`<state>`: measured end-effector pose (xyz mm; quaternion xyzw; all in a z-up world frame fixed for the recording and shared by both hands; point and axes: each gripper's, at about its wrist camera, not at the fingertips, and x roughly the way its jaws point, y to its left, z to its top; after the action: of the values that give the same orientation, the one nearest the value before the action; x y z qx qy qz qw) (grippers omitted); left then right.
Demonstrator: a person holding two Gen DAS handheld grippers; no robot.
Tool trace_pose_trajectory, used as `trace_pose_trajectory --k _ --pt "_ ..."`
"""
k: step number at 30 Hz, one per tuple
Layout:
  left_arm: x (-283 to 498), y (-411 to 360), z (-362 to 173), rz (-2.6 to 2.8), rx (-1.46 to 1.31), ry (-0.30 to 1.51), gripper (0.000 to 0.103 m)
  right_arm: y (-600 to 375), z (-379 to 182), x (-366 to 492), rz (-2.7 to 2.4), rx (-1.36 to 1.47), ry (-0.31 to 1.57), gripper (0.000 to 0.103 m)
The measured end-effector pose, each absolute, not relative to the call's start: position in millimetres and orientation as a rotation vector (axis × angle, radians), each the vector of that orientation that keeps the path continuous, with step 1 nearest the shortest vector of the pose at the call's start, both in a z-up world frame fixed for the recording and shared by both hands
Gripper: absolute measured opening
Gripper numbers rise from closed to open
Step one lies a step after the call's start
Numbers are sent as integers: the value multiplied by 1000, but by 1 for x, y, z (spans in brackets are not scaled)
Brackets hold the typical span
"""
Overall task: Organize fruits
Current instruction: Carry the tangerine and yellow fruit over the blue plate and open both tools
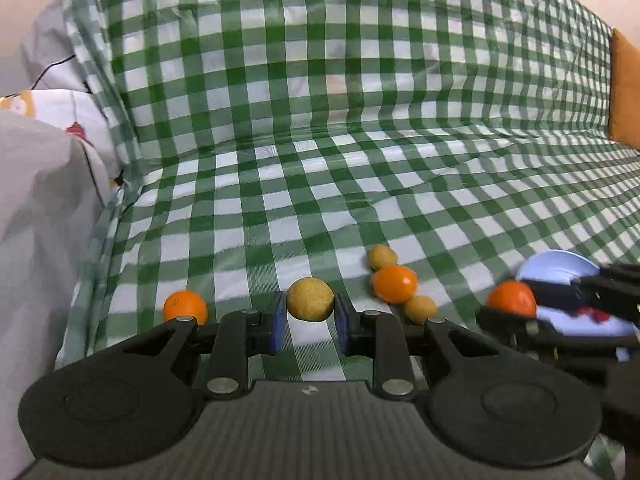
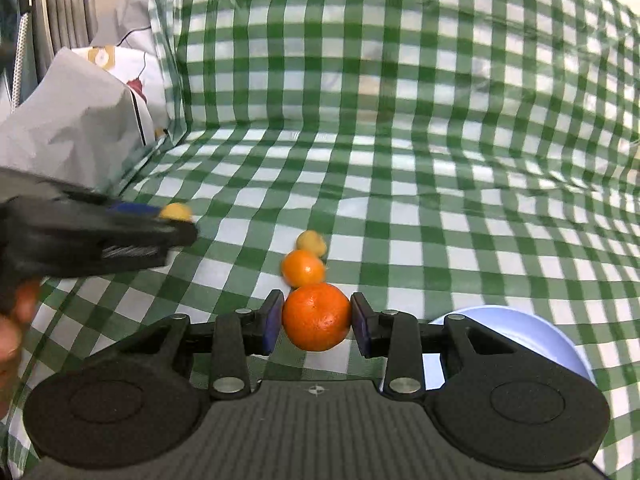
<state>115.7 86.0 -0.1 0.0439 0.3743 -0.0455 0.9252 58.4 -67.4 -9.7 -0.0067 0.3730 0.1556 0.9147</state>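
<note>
My left gripper (image 1: 311,317) is shut on a tan round fruit (image 1: 310,299), held above the green checked cloth (image 1: 320,160). An orange (image 1: 185,305) lies on the cloth to its left. To its right sit an orange (image 1: 394,284) and two small tan fruits (image 1: 383,257) (image 1: 420,309). My right gripper (image 2: 316,320) is shut on an orange (image 2: 316,317), seen blurred from the left wrist as the held orange (image 1: 511,298). Beyond it lie another orange (image 2: 303,268) and a tan fruit (image 2: 311,241). The left gripper (image 2: 172,216) shows at the left with its tan fruit (image 2: 175,211).
A pale blue bowl (image 2: 540,340) sits on the cloth at the right, the same bowl (image 1: 556,268) in the left wrist view. Grey and white bedding (image 1: 44,184) is piled at the left. An orange cushion (image 1: 624,92) stands at the far right. A hand (image 2: 12,320) holds the left gripper.
</note>
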Motion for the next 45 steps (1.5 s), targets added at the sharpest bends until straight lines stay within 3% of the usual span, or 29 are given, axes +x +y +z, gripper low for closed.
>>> trace_pose_trajectory --k 15,29,45 --pt "76 67 29 -114 47 742 28 -153 33 30 261 58 679 38" --pt "90 27 32 -174 71 751 28 -220 33 29 115 115 691 38" --pt "92 -8 27 -253 133 734 28 -230 24 31 99 109 706 38"
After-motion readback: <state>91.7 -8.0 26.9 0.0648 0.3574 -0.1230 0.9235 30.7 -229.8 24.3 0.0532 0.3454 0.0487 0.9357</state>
